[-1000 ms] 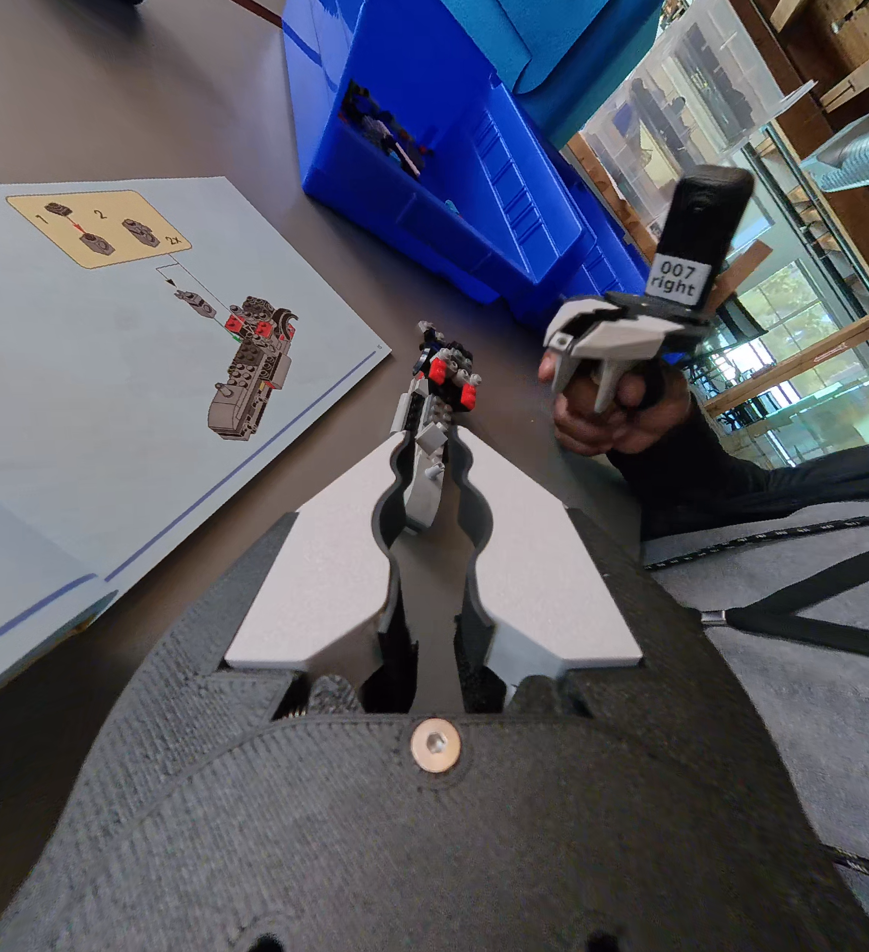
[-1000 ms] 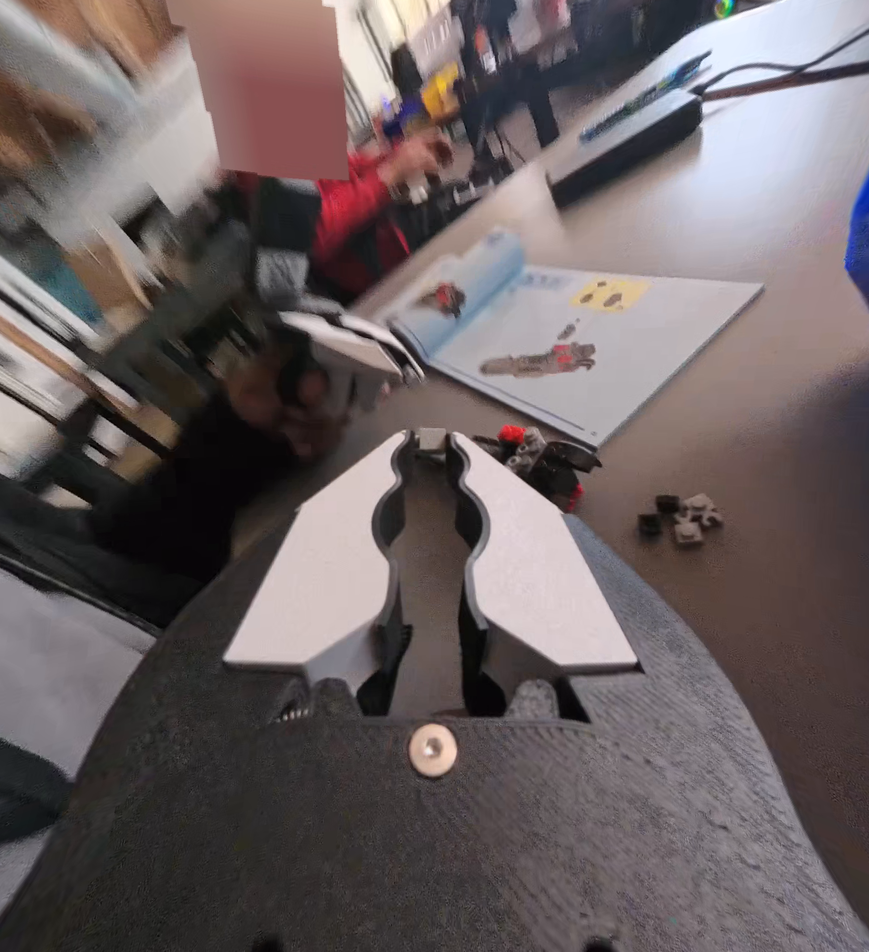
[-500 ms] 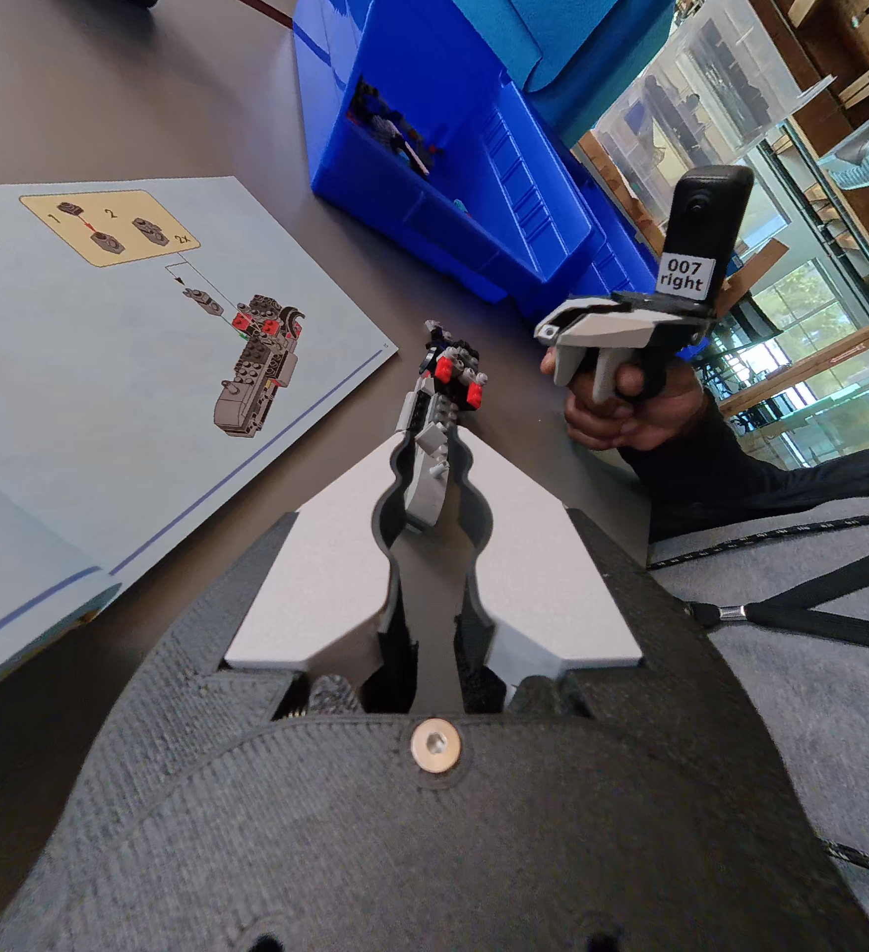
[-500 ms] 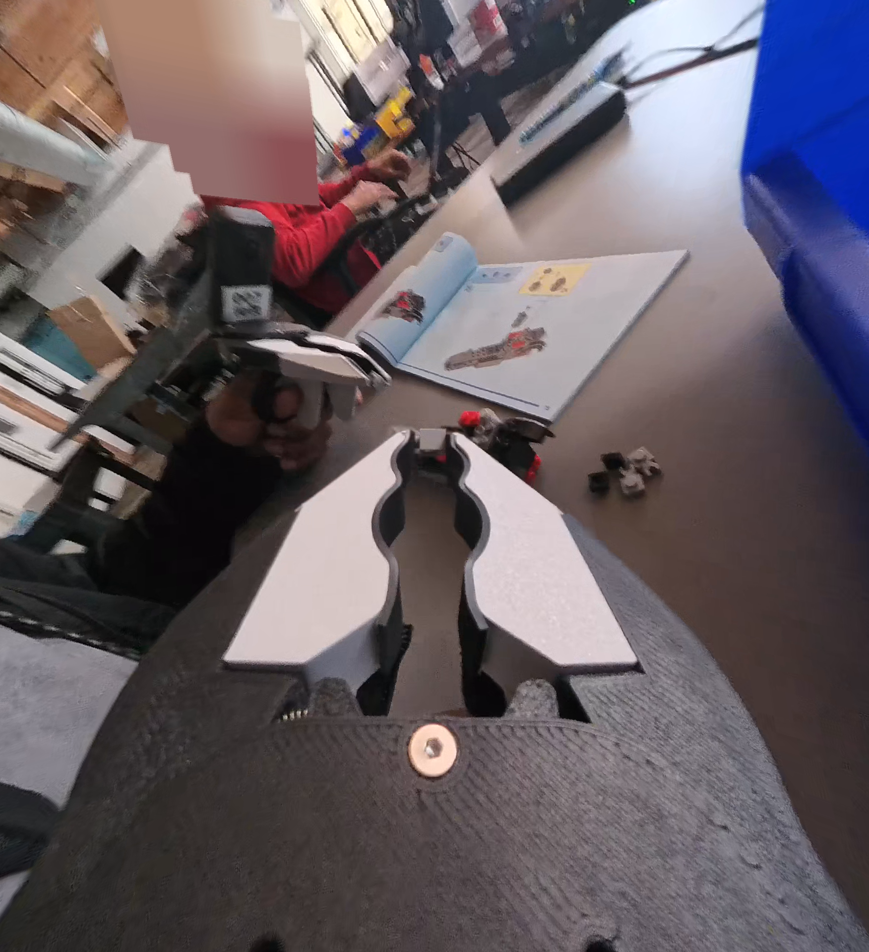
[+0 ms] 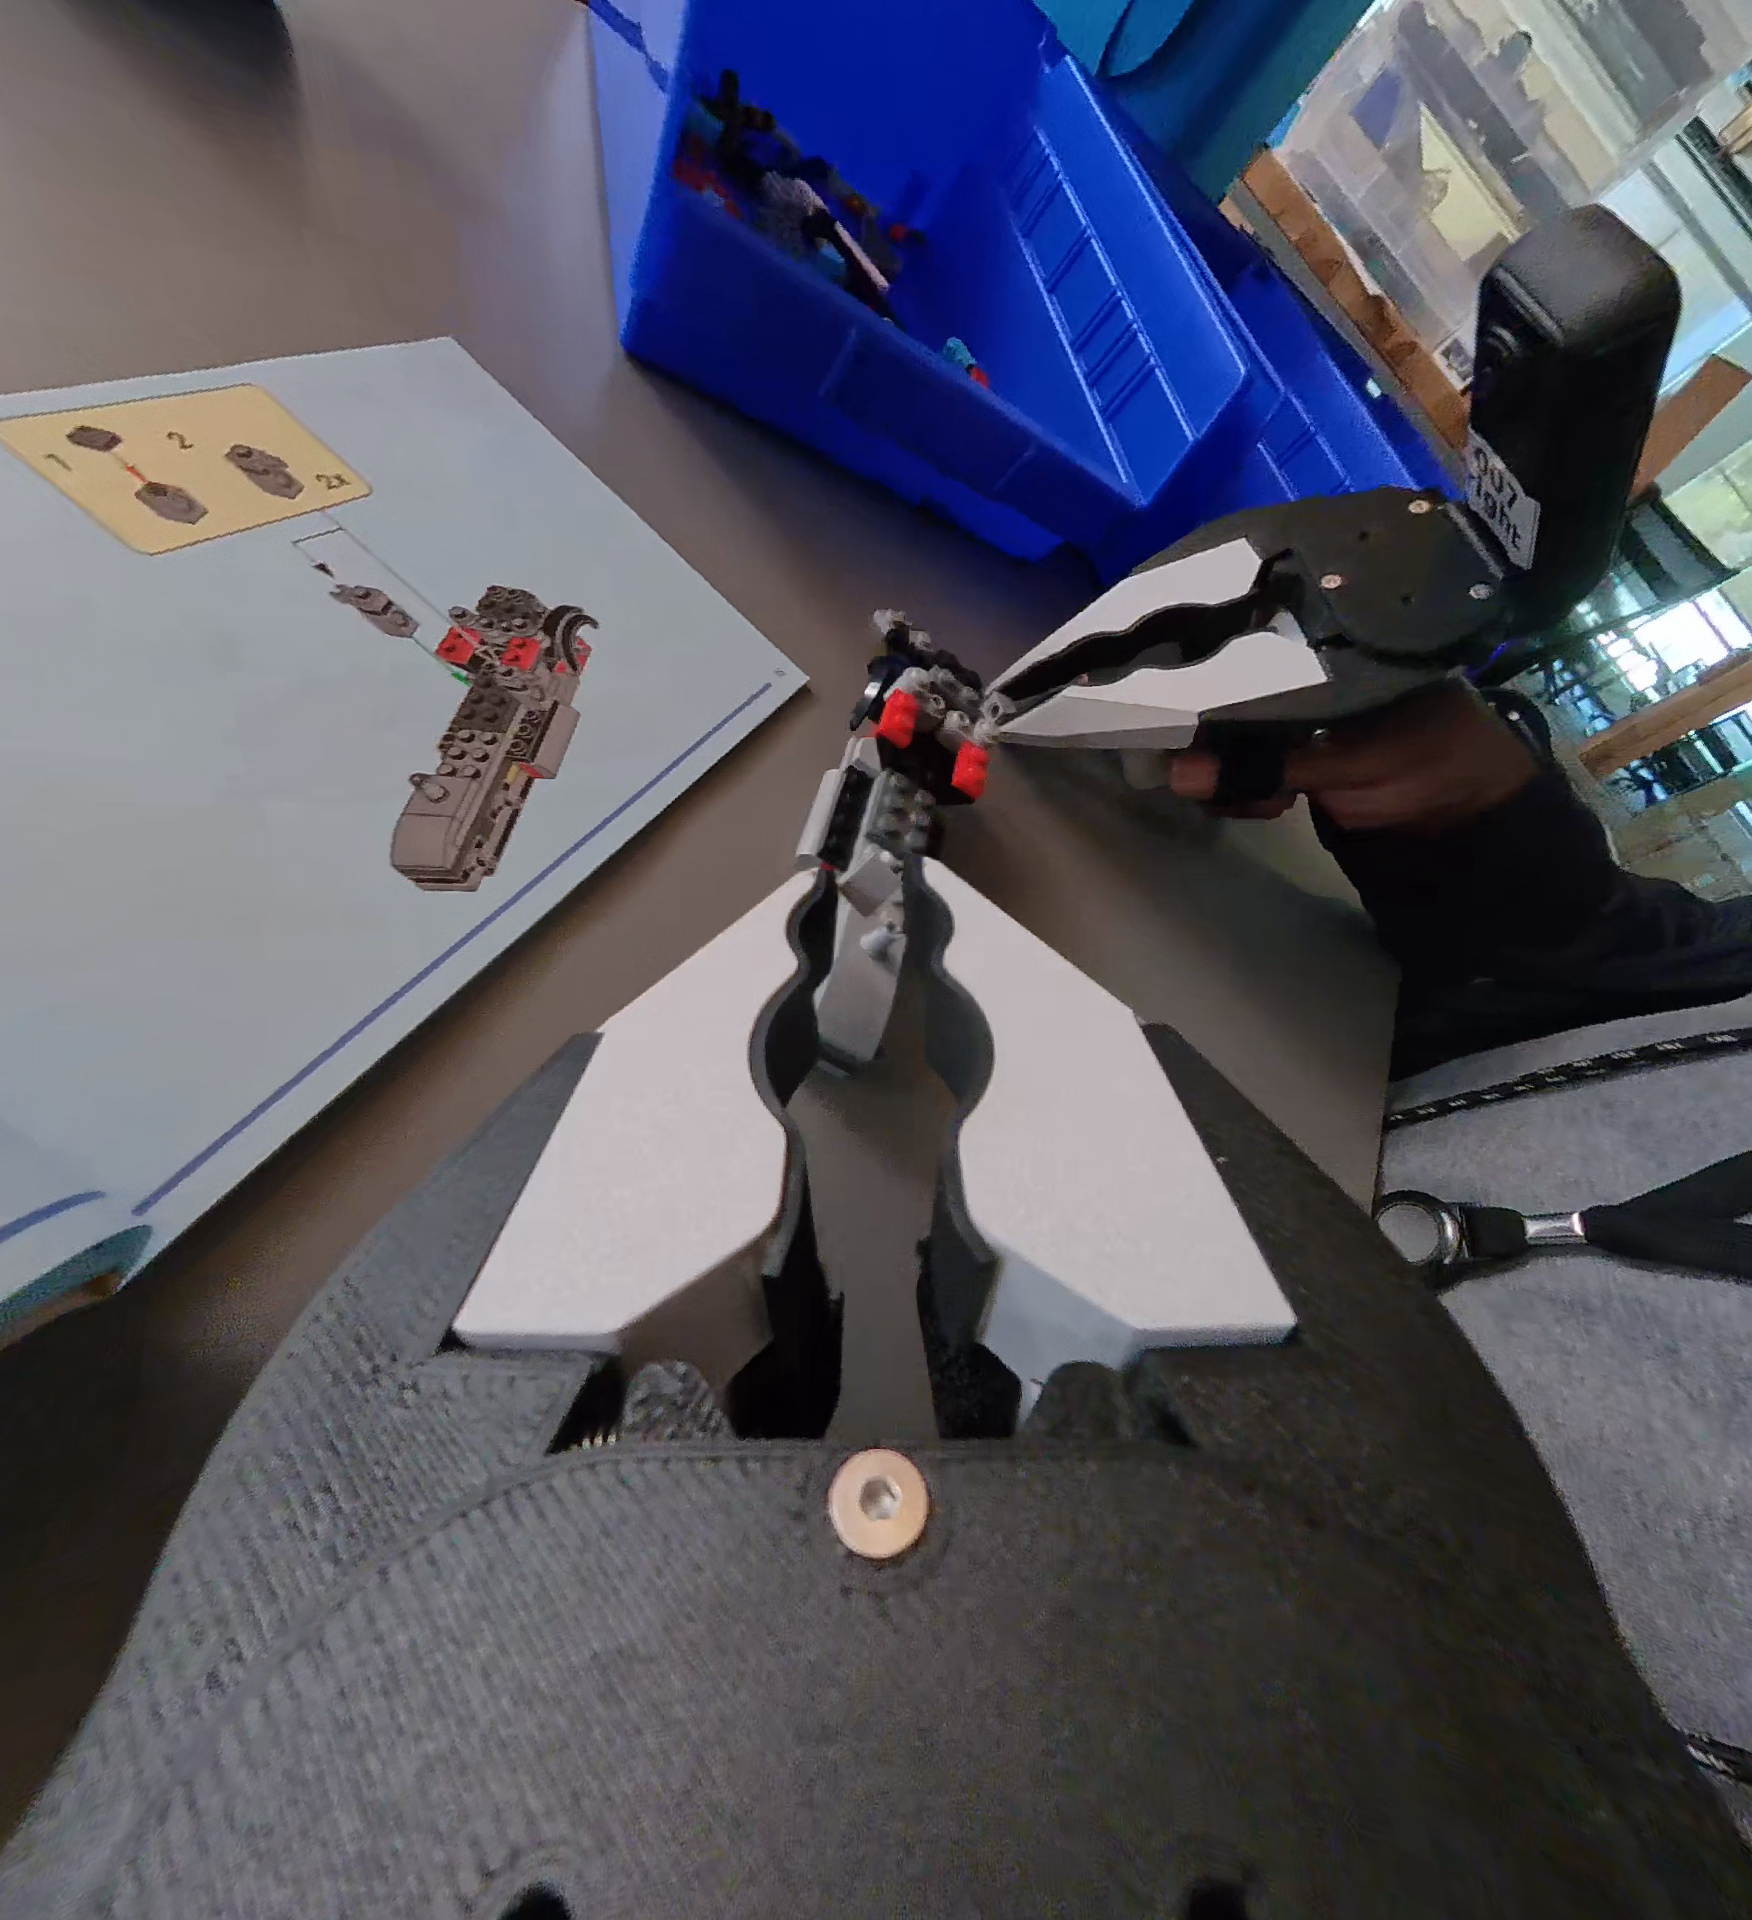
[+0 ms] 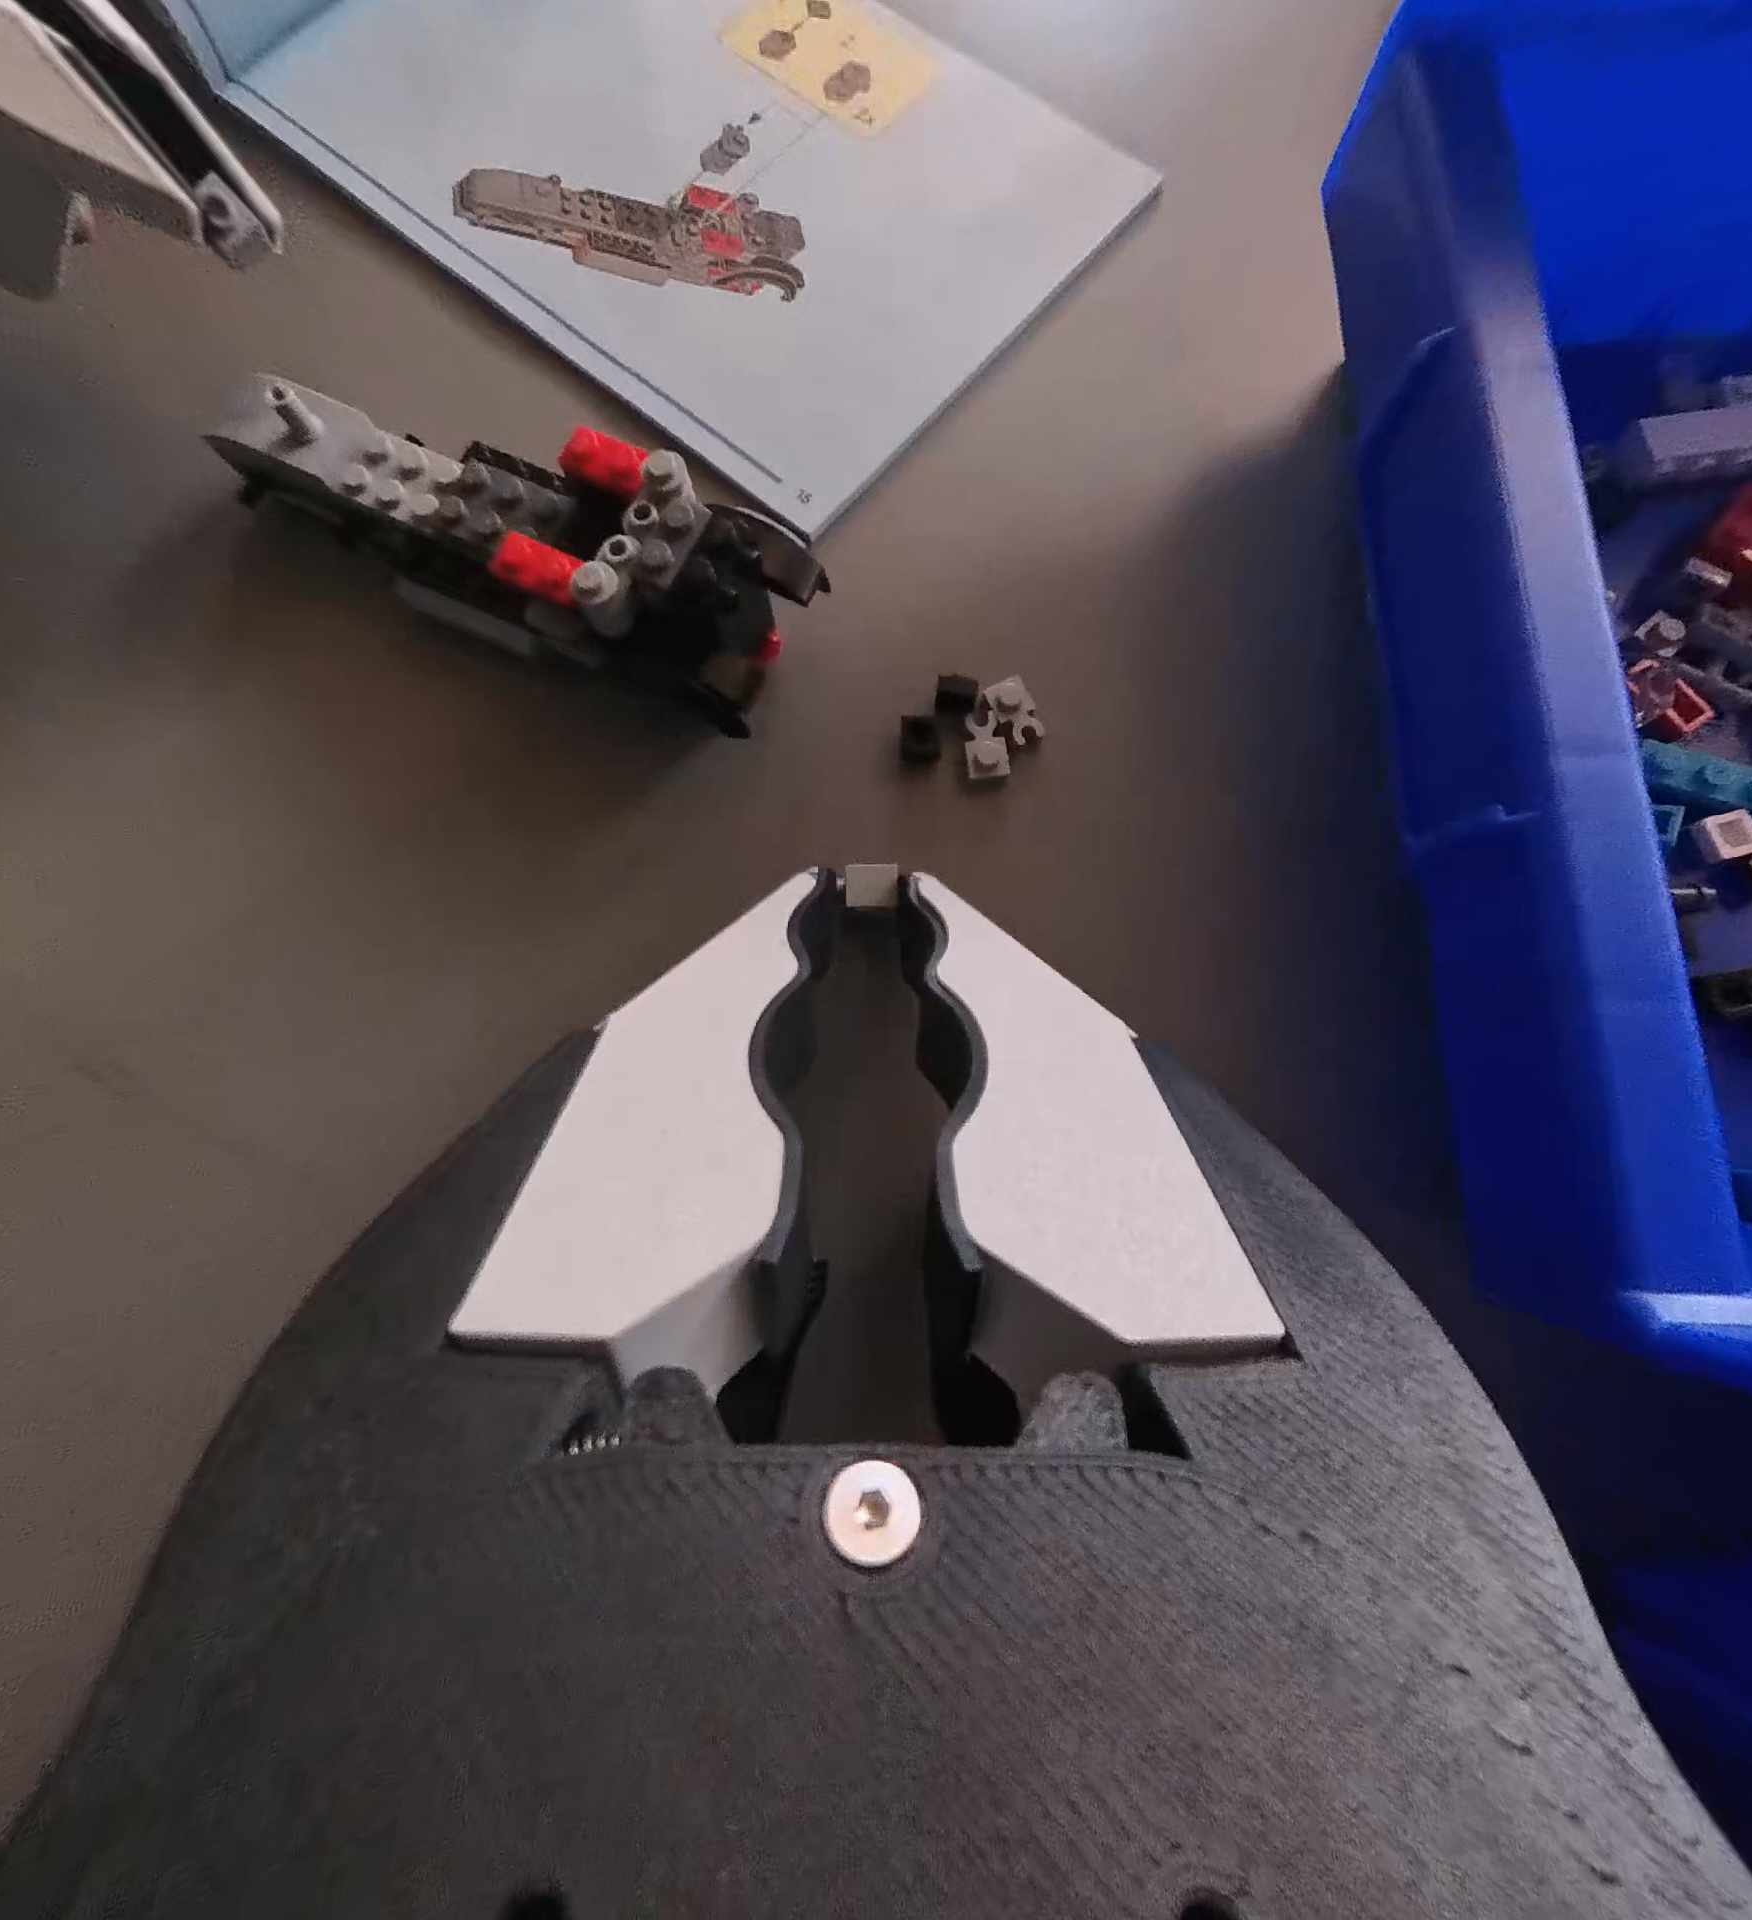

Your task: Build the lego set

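Observation:
The part-built grey, black and red lego model (image 5: 913,748) lies flat on the dark table, and it also shows in the right wrist view (image 6: 519,540). My left gripper (image 5: 867,888) has its jaws narrowly parted and I see the model's grey end through the gap. In the right wrist view the left gripper (image 6: 228,223) hangs apart from the model, holding nothing. My right gripper (image 6: 870,883) is shut on a small grey brick (image 6: 872,890) and hovers above the table near the model's red and black end. From the left wrist view the right gripper (image 5: 991,717) has its tips beside the red bricks.
Several small loose black and grey pieces (image 6: 976,727) lie between the model and my right gripper. The open instruction booklet (image 5: 280,727) lies left of the model. A blue bin (image 6: 1526,727) of mixed bricks stands to the right. A hand (image 5: 1371,769) holds the right gripper. Left tips to right tips: about 15 cm.
My right gripper has tipped from level to pointing down at the table and moved in toward the model's red end, still holding the small grey brick. The left gripper has hardly moved.

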{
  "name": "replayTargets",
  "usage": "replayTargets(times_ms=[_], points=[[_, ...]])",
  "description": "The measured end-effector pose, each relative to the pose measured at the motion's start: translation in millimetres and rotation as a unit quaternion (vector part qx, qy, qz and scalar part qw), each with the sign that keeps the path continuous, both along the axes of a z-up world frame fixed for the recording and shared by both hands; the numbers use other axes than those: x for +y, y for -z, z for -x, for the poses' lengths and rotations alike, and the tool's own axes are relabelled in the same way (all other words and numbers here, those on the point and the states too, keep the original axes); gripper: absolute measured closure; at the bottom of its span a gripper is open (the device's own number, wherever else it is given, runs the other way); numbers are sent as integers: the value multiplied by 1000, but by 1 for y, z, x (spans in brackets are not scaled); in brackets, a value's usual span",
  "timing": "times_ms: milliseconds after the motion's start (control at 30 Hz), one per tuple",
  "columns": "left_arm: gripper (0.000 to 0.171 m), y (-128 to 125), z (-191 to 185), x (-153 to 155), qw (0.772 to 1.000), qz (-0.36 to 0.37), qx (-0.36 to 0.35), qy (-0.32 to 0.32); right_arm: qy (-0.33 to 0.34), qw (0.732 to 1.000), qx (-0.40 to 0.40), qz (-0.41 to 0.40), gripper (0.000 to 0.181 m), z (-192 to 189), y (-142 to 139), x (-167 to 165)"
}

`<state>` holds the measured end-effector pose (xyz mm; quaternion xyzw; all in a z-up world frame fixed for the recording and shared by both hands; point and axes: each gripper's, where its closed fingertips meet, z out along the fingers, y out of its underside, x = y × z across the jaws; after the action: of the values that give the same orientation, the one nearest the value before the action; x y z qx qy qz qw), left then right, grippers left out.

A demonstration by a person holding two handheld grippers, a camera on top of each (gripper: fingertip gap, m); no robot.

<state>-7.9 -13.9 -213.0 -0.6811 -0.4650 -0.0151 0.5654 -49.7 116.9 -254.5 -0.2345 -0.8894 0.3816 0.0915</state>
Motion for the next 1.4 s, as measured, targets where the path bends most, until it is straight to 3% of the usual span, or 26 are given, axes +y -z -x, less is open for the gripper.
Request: replayTargets(times_ms=[200,300,500,633,733,900,1000,1067,1267,1400], points=[[159,-20,-2,22,997,-70,-1,14,-21,998,-22,51,147,-6,-17,-4],[159,-37,5,35,995,-97,6,21,-43,991,-12,128,145,-8,-54,-19],[159,-67,21,58,975,-214,-5,59,-169,953,66,244,147,-13,-118,-68],[158,-75,22,58,956,-281,-11,83,-198,937,57,283,152,-20,-115,-73],[158,-93,30,46,945,-314,37,86,-205,935,59,285,163,-24,-110,-74],[159,-153,77,8,948,-276,152,37,-186,929,90,307,168,-11,-131,-81],[158,-169,109,0,955,-209,207,25,-161,928,112,316,168,6,-138,-86],[158,-170,117,4,953,-198,225,35,-143,930,127,314,168,15,-136,-85],[158,-130,110,22,964,-178,191,45,-111,932,143,313,169,27,-127,-77],[158,-131,107,26,962,-201,177,59,-96,930,155,318,168,33,-127,-72]])
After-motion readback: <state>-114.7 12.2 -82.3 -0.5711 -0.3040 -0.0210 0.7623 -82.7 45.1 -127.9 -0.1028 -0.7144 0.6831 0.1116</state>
